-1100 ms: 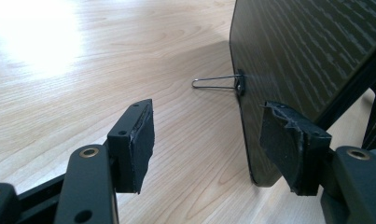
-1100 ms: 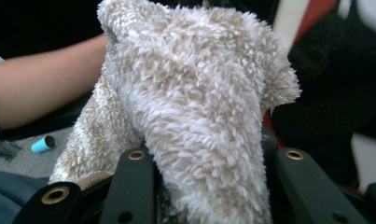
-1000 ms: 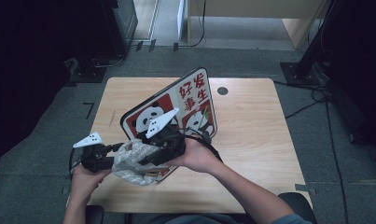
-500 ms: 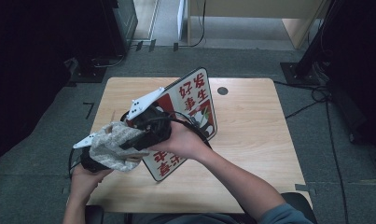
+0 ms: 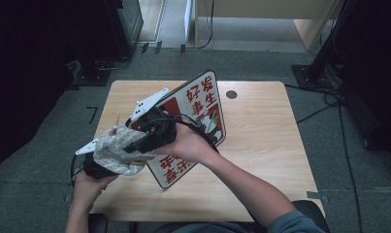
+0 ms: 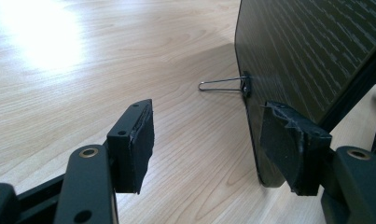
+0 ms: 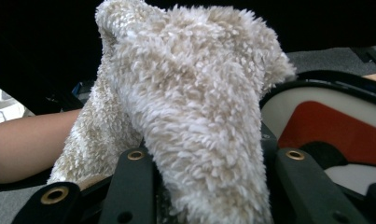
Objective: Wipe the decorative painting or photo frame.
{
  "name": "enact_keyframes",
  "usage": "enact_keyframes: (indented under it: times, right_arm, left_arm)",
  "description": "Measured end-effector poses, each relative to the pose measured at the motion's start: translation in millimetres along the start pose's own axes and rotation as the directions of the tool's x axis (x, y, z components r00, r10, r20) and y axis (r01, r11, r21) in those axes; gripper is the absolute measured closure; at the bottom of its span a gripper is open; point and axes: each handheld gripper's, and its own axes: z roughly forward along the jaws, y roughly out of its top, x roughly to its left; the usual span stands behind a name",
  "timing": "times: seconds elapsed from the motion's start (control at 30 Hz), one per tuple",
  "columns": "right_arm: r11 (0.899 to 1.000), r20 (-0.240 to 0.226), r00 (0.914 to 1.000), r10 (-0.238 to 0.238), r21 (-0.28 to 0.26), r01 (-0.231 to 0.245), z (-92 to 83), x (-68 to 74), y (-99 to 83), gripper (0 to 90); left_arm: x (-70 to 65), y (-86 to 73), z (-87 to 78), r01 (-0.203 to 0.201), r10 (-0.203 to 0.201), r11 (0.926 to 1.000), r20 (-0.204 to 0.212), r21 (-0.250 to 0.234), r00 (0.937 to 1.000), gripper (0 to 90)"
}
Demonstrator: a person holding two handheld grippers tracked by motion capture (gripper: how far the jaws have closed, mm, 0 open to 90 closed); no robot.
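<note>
Fluffy beige cloth (image 5: 116, 150), one piece, sits at about 8 o'clock of the table (image 5: 261, 145) in the high view, draped over the left gripper (image 5: 93, 162) and bunched against the right gripper (image 5: 152, 133). Right gripper clenched on the cloth: in the right gripper view the cloth (image 7: 190, 116) rises from between the jaws, and the pads are buried in pile. Left gripper released, jaws apart with nothing between them in the left gripper view, just bare wood (image 6: 83, 70). Counts: two grippers, two hands, one cloth, one sign board (image 5: 203, 104), one table. Sign board stands tilted at table centre, red and white face with characters, lower part cut off by the right hand (image 5: 190, 145) and its gripper. Its dark back (image 6: 307, 51) shows at 2 o'clock in the left gripper view, just beside the far jaw, with one wire clip (image 6: 223, 85) sticking out at the edge. Left hand (image 5: 86, 184) mostly under the cloth. One dark round hole (image 5: 231, 94) at 1 o'clock on the tabletop. Floor around the table is dim, details hard to make out.
</note>
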Motion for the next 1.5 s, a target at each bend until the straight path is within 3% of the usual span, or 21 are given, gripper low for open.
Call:
enact_keyframes:
  times: [0.4,1.5]
  right_arm:
    - [1.0,-0.008,0.9998,0.019,0.012,-0.019,3.5,-4.1,-10.6,63.6]
    - [0.998,-0.018,0.9997,0.016,0.056,-0.015,19.3,-6.8,-50.9,63.6]
  left_arm:
    - [-0.4,0.2,-0.5,-0.004,0.004,1.0,0.004,-0.004,1.0,35.3]
    - [0.6,-0.2,-1.6,-0.006,0.006,1.0,-0.003,0.001,1.0,35.4]
